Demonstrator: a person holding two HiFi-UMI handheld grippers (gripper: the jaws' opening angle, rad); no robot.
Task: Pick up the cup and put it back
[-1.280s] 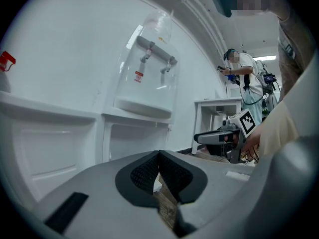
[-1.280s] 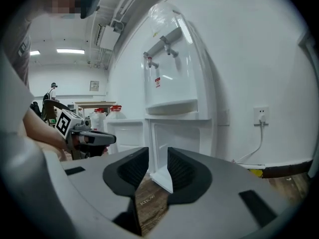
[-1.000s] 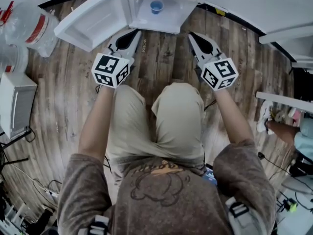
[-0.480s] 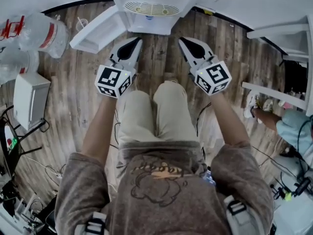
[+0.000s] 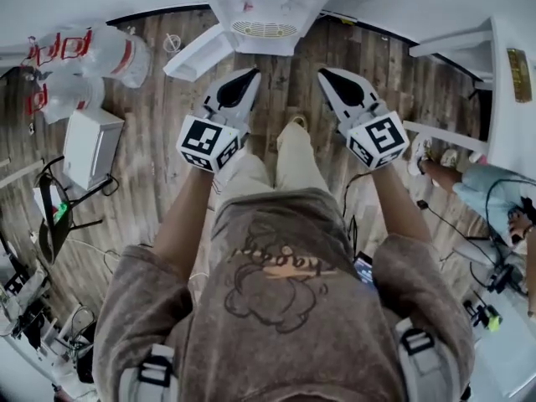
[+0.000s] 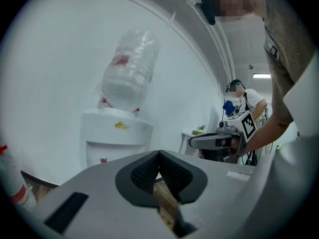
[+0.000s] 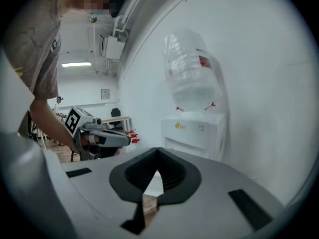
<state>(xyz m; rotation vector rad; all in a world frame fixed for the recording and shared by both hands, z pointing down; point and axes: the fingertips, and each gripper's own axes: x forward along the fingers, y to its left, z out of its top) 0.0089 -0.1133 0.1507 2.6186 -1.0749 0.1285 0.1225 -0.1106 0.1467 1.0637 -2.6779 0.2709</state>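
Head view, steeply down: nearest, a grey-brown shirt [image 5: 276, 308] and two bare forearms stretched forward. Just past them, side by side and well above the wooden floor [image 5: 151, 182], the left claw [image 5: 253, 73] and the right claw [image 5: 323, 72]. Both pressed together tip to tip, with nothing between the ribbed black pads in either gripper view. Beyond the claws, against the white wall, a white water dispenser [image 5: 268, 11] with a white door [image 5: 197, 53] swung out low on its left. Inside of that compartment hidden from here. On top of the dispenser, in both gripper views, an upturned clear bottle [image 6: 129, 68]; how full, impossible to tell. Farther left on the floor, two more large clear bottles [image 5: 113, 53] with red labels, close together, and a white box [image 5: 92, 145] just beside them. As for the cup: in no view, so no telling where.
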